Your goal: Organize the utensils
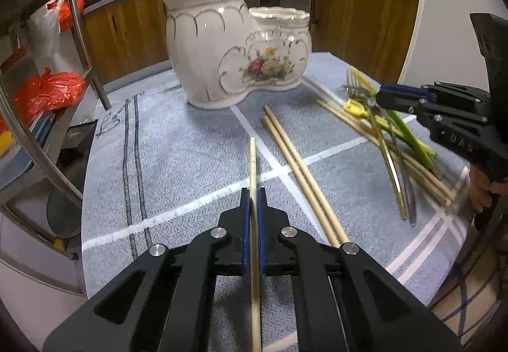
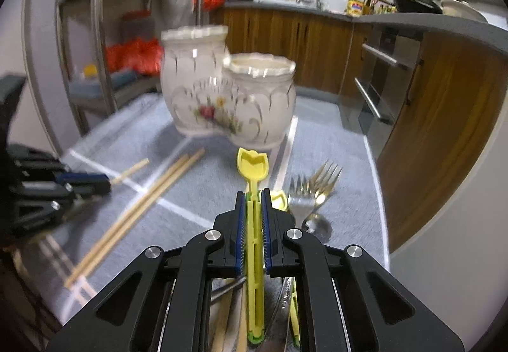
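Your left gripper [image 1: 253,193] was closed tight on one wooden chopstick [image 1: 252,161]; the stick ran straight between the two blue pads [image 1: 245,225] and poked out in front, toward the holder; its tip hung over the white cross of lines in the middle of the grey tablecloth [image 1: 190,161]. Your right gripper [image 2: 253,196] was closed tight on a yellow plastic spoon [image 2: 253,166]; the pads squeezed its long handle, and the tulip-shaped bowl stuck out in front, just below the holder in the right wrist view.

The white ceramic utensil holder [image 1: 235,47] stood upright near the far edge of the table; it had a tall pot on the left and a short pot on the right, joined together, with painted flowers on the front; I could see nothing inside either pot.

Two more chopsticks [image 1: 298,174] lay side by side on the cloth, just right of the one you held, and were not touching it; near the right edge of the table lay a messy pile of utensils [image 1: 397,142], with more chopsticks, yellow and green plastic pieces and long metal handles crossing each other; your right gripper sat over the far end of that pile. In the right wrist view, the forks [image 2: 314,190] lay on the cloth just right of your right gripper, with their points toward the far edge.
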`<state>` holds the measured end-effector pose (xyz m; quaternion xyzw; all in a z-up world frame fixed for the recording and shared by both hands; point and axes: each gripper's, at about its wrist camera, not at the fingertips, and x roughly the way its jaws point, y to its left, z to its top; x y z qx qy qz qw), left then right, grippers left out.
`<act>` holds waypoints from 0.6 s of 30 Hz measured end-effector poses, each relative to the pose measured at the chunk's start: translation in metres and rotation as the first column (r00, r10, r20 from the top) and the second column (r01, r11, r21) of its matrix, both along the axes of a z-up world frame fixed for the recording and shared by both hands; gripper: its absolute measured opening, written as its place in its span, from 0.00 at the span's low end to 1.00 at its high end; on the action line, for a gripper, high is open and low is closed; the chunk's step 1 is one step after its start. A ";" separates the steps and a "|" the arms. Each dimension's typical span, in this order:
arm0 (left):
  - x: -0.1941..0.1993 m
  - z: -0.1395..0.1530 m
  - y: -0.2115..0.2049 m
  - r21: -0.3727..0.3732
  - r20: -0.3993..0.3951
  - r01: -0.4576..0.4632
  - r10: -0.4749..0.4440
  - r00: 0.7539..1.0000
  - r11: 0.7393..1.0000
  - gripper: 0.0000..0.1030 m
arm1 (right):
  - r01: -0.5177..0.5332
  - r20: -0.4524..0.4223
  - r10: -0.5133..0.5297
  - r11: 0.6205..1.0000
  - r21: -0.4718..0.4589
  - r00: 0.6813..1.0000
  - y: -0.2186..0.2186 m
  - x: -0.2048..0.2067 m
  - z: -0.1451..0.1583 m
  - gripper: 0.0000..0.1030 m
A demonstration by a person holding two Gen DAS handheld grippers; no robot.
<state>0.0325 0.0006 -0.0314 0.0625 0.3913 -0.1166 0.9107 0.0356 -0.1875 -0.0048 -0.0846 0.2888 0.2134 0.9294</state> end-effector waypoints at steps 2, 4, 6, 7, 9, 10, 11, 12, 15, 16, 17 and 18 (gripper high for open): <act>-0.003 0.005 0.002 -0.019 0.031 0.005 -0.004 0.999 1.000 0.04 | -0.004 0.030 0.003 0.999 0.042 1.000 -0.005 -0.004 0.007 0.05; -0.005 0.010 0.004 -0.033 0.062 0.004 -0.002 0.998 0.999 0.04 | -0.008 0.044 0.006 0.999 0.043 0.999 -0.005 -0.006 0.010 0.04; -0.005 0.012 0.006 -0.036 0.075 -0.004 0.006 0.997 0.999 0.04 | -0.012 0.046 0.010 0.999 0.049 0.999 -0.006 -0.006 0.010 0.01; -0.006 0.013 0.007 -0.047 0.086 -0.004 0.008 0.996 0.999 0.04 | -0.014 0.045 0.012 0.999 0.053 0.999 -0.006 -0.005 0.010 0.01; -0.008 0.018 0.009 -0.069 0.112 0.001 0.007 0.994 0.998 0.04 | -0.013 0.055 0.009 0.998 0.064 0.998 -0.009 -0.006 0.012 0.01; -0.008 0.020 0.010 -0.072 0.124 0.005 0.004 0.992 0.997 0.04 | -0.012 0.056 0.008 0.998 0.063 0.998 -0.008 -0.006 0.014 0.01; -0.008 0.022 0.010 -0.066 0.132 0.003 0.006 0.991 0.998 0.04 | -0.011 0.052 0.008 0.998 0.057 0.999 -0.007 -0.006 0.014 0.01; -0.008 0.023 0.009 -0.054 0.134 0.003 0.004 0.991 0.999 0.04 | -0.014 0.038 0.012 0.999 0.045 0.999 -0.006 -0.004 0.012 0.01; -0.006 0.020 0.007 -0.053 0.114 0.009 -0.003 0.993 0.999 0.04 | -0.019 -0.019 0.019 1.000 -0.002 1.000 0.001 0.002 0.002 0.01; -0.005 0.018 0.006 -0.053 0.109 0.010 -0.004 0.994 0.999 0.04 | -0.018 -0.041 0.018 1.000 -0.010 0.999 0.003 0.005 -0.003 0.02; -0.007 0.018 0.007 -0.055 0.108 0.012 -0.006 0.994 0.998 0.04 | -0.016 -0.059 0.016 1.000 -0.013 0.998 0.004 0.007 -0.005 0.08; -0.007 0.017 0.007 -0.056 0.107 0.014 -0.008 0.994 0.998 0.04 | -0.013 -0.073 0.012 1.000 -0.014 0.997 0.005 0.009 -0.008 0.17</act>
